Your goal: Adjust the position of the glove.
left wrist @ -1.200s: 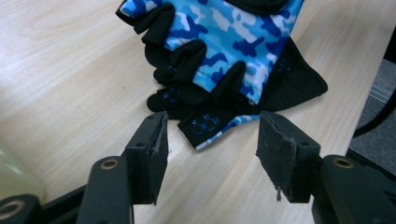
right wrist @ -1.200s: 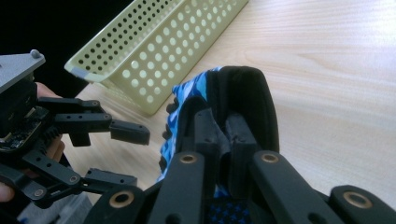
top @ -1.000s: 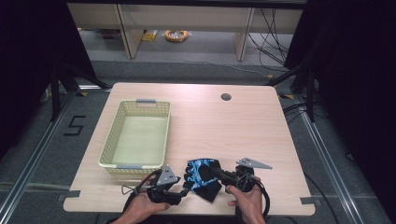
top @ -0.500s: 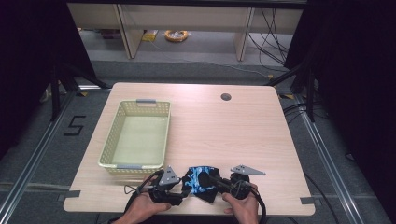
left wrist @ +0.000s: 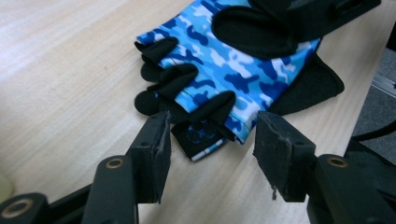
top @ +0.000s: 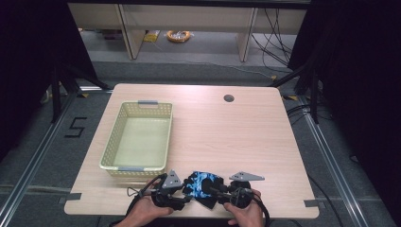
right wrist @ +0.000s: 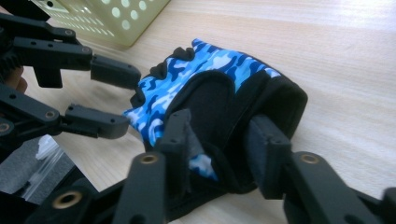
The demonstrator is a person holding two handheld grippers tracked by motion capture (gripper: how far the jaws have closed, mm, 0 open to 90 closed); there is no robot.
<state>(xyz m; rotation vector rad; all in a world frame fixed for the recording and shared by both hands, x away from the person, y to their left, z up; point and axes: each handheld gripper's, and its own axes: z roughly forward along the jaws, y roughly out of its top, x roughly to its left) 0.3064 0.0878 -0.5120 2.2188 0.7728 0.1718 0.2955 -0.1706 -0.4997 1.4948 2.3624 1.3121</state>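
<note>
Right gripper (right wrist: 219, 154) just opened, jaws straddling the camo glove's (right wrist: 205, 88) cuff; left gripper (left wrist: 210, 144) open, nearest its fingertips.

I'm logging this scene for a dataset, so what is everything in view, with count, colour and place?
glove: one, blue camouflage with black, near table edge between the grippers.
basket: one, pale yellow, on the table's left half.
table: one, light wood, with a round hole at the far side.
coil: one, orange-yellow, on the floor beyond.
left hand-held gripper: one, black, jaws apart at the glove's finger end, not pressing.
right hand-held gripper: one, black, jaws have just been opening, the glove's cuff between them.
hands: two, at the bottom edge.
</note>
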